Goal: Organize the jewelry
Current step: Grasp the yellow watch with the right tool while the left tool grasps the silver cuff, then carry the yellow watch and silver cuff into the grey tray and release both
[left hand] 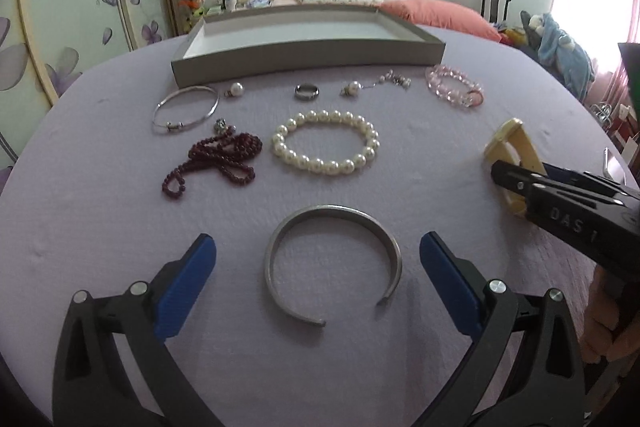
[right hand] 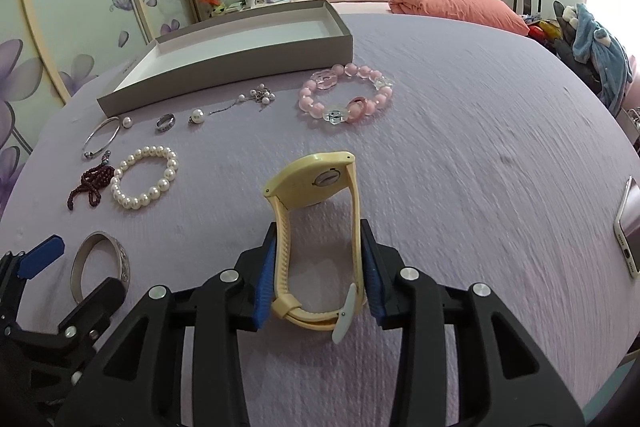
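My left gripper (left hand: 318, 259) is open, its blue fingers on either side of a silver cuff bangle (left hand: 332, 263) lying on the lilac cloth. My right gripper (right hand: 318, 263) is shut on the strap of a cream yellow watch (right hand: 316, 223), which also shows in the left wrist view (left hand: 510, 155). Further off lie a white pearl bracelet (left hand: 325, 147), dark red beads (left hand: 218, 159), a thin silver bangle (left hand: 185, 109), a ring (left hand: 307, 91), pearl earrings (left hand: 234, 89) and a pink bead bracelet (left hand: 454, 87). An empty grey tray (left hand: 308, 57) stands at the back.
A phone (right hand: 628, 223) lies at the table's right edge. Behind the table are a bed with a pink quilt (right hand: 456, 7), a chair with a blue plush (right hand: 596, 43) and a floral wardrobe (right hand: 60, 27).
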`<state>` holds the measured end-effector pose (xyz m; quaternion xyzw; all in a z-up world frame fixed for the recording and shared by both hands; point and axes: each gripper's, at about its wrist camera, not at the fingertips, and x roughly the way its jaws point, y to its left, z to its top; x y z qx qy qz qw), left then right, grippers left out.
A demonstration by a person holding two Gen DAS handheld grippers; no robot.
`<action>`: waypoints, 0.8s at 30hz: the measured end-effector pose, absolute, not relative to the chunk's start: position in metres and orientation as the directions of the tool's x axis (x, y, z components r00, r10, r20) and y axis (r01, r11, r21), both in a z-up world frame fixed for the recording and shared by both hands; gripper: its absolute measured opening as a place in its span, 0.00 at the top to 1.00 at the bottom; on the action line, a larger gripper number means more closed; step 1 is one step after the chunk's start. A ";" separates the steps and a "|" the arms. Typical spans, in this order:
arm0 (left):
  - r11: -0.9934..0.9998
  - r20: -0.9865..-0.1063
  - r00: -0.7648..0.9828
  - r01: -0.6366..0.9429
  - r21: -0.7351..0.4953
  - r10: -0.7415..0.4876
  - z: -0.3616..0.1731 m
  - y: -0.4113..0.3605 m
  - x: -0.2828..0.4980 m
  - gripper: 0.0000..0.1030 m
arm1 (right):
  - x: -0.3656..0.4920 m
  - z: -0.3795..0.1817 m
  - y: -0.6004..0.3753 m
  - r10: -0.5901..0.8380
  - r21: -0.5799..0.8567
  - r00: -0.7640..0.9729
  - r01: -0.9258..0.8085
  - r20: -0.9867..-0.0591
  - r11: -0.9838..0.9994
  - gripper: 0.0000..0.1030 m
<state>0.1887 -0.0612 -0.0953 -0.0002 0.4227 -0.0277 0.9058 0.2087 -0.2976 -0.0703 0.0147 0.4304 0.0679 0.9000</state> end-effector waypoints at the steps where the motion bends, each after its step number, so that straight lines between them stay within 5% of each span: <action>1: 0.999 -0.776 0.629 0.049 -0.023 -0.048 -0.097 -0.062 0.191 0.12 | 0.209 -0.070 -0.298 0.135 0.085 0.621 -0.110 -0.772 0.990 0.62; 5: 0.999 -0.781 0.624 0.045 0.011 -0.020 -0.101 -0.066 0.196 0.18 | 0.207 -0.071 -0.297 0.132 0.080 0.626 -0.111 -0.769 0.991 0.62; 9: 0.998 -0.770 0.638 0.065 0.012 -0.032 -0.098 -0.068 0.192 0.36 | 0.205 -0.071 -0.297 0.129 0.075 0.628 -0.112 -0.767 0.991 0.62; 24: 0.998 -0.760 0.646 0.046 -0.050 -0.068 -0.095 -0.052 0.187 0.37 | 0.203 -0.070 -0.293 0.156 0.090 0.633 -0.136 -0.759 0.987 0.63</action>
